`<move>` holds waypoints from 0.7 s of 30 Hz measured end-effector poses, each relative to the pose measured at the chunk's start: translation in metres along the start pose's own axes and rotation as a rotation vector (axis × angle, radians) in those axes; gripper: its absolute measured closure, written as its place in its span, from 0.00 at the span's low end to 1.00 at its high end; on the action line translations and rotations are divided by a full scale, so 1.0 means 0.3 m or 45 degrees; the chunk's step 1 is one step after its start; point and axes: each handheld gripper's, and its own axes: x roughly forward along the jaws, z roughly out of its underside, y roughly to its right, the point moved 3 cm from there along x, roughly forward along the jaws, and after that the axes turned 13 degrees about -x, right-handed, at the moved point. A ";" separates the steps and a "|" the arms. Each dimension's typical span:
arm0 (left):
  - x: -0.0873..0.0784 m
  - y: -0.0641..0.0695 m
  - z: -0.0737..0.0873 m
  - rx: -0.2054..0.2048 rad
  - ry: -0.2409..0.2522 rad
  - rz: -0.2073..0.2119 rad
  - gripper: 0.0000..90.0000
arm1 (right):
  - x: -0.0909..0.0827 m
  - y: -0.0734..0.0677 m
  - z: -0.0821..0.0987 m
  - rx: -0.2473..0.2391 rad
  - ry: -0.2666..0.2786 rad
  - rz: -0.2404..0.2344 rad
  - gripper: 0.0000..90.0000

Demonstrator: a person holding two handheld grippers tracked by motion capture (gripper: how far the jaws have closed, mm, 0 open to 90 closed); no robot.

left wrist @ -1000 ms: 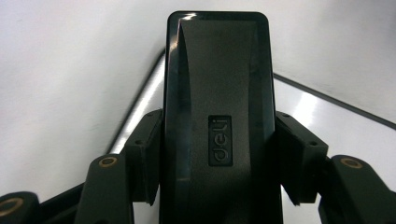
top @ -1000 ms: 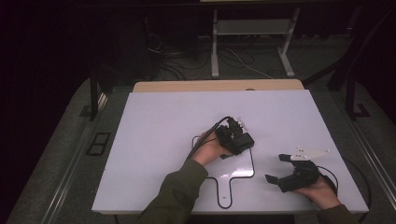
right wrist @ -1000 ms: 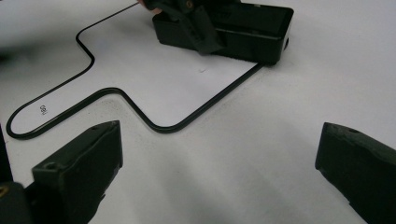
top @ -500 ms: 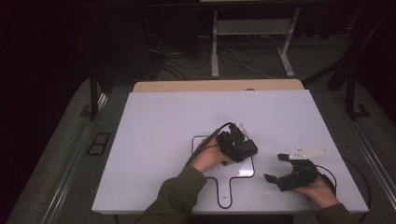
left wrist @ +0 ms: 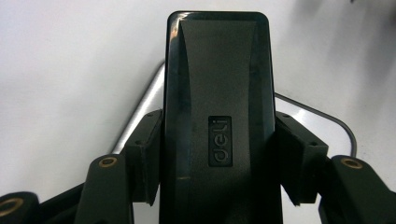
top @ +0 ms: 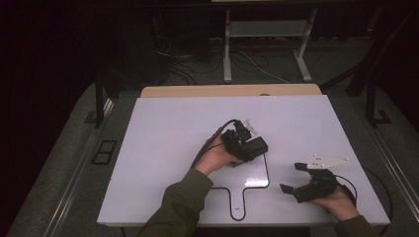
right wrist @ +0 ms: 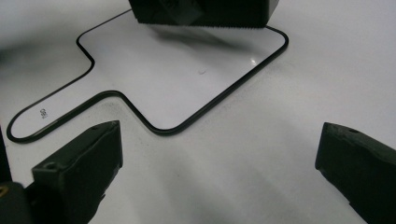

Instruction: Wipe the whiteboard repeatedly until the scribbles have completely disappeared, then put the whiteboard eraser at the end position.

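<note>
A black block-shaped eraser with a "deli" logo sits between the jaws of my left gripper, which is shut on its two long sides. In the high view the left gripper holds the eraser just above the upper part of a small paddle-shaped whiteboard with a black rim. From the right gripper view the eraser hovers over the whiteboard and casts a shadow on it. My right gripper rests open on the table to the right of the board, nothing between its jaws.
The white table top carries the board near its front edge. A light wooden strip runs along the far edge. Cables and metal stand legs lie on the dark floor beyond. A cable trails from each gripper.
The left gripper, still shut on the eraser, dipped toward the board half a second ago and has since risen and shifted slightly up-left. The right gripper has stayed put.
</note>
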 end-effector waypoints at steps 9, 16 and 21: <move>-0.059 -0.098 -0.040 -0.013 0.026 -0.042 0.43 | 0.008 0.001 -0.005 -0.002 -0.004 -0.007 0.00; -0.076 -0.207 -0.074 -0.049 0.045 -0.088 0.43 | 0.006 -0.005 -0.003 -0.004 0.001 -0.013 0.00; -0.046 -0.295 -0.099 -0.082 0.018 -0.130 0.43 | 0.002 -0.005 -0.003 0.004 0.013 -0.021 0.00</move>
